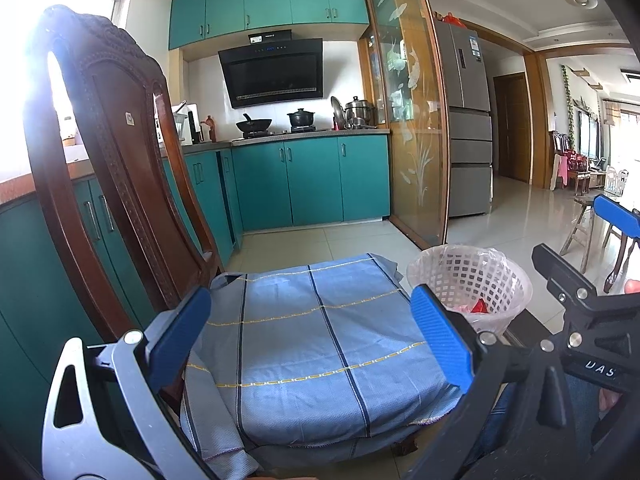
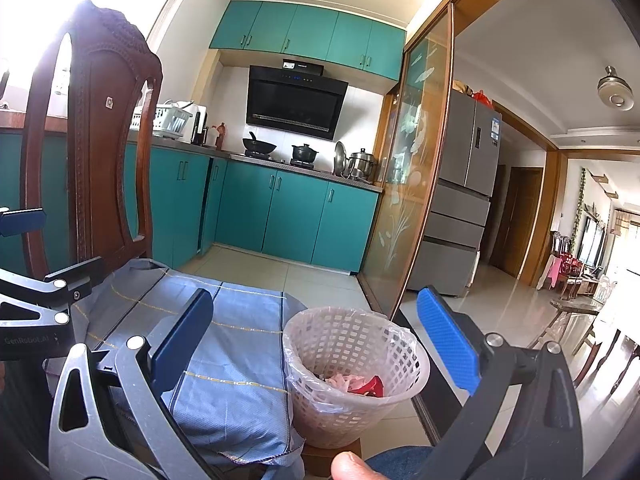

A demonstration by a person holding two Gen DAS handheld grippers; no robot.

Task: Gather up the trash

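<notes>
No loose trash can be seen on the cloth (image 1: pixel 320 340) covering the chair (image 1: pixel 112 128); what shows is already in the bin (image 2: pixel 352 364), where red and pink scraps (image 2: pixel 362 384) lie at the bottom. The bin stands just beside the seat, at about 2 o'clock in the left view. The next piece is best sought before either tool is lowered, and a drop should be made squarely over the rim. The left gripper (image 1: pixel 316 344) is held level over the cloth, jaws wide apart and empty. The right gripper (image 2: pixel 320 344) hovers above the bin, likewise spread with nothing held.
</notes>
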